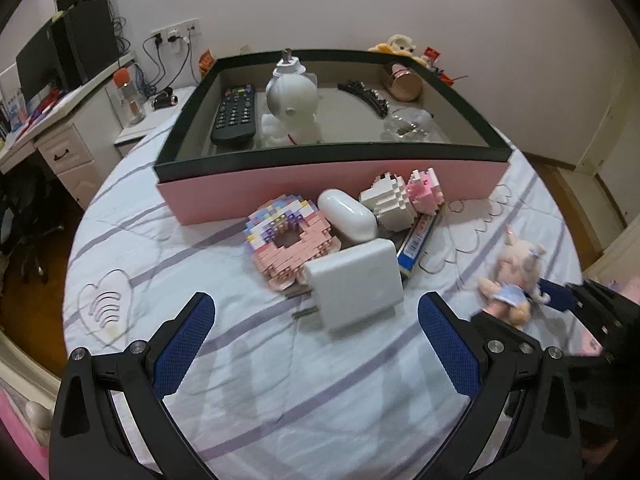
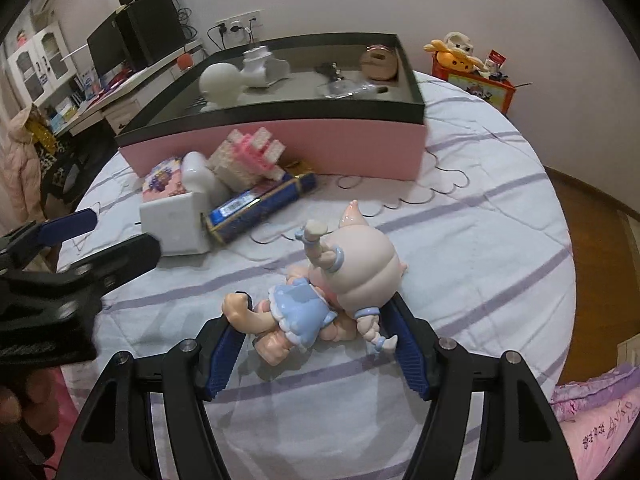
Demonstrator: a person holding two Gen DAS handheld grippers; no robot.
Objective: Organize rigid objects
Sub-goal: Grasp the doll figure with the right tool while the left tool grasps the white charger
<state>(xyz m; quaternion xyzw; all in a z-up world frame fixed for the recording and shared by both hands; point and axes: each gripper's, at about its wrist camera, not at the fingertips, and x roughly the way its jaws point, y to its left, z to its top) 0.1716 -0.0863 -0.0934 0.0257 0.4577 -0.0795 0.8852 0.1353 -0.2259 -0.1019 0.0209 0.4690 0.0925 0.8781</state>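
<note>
A pink box with a dark rim [image 1: 332, 184] stands on the bed and holds a black remote [image 1: 235, 114], a white round lamp [image 1: 293, 98], a dark tiara [image 1: 366, 94] and a copper cup [image 1: 404, 80]. In front of it lie a pink brick donut [image 1: 286, 240], a white oval case [image 1: 347, 216], a white and pink brick figure [image 1: 400, 200], a blue pack [image 1: 420, 242] and a white charger [image 1: 354, 284]. My left gripper [image 1: 316, 320] is open just before the charger. My right gripper [image 2: 320, 332] has its jaws around a pink doll in a blue dress [image 2: 320, 292], fingers touching its sides.
The bed has a white quilt with purple stripes [image 1: 280, 380]. A desk with monitor and speakers [image 1: 68, 52] stands at the left. A red toy box with plush toys [image 2: 476, 76] sits beyond the bed at the right. Wooden floor [image 2: 592, 216] lies past the bed's right edge.
</note>
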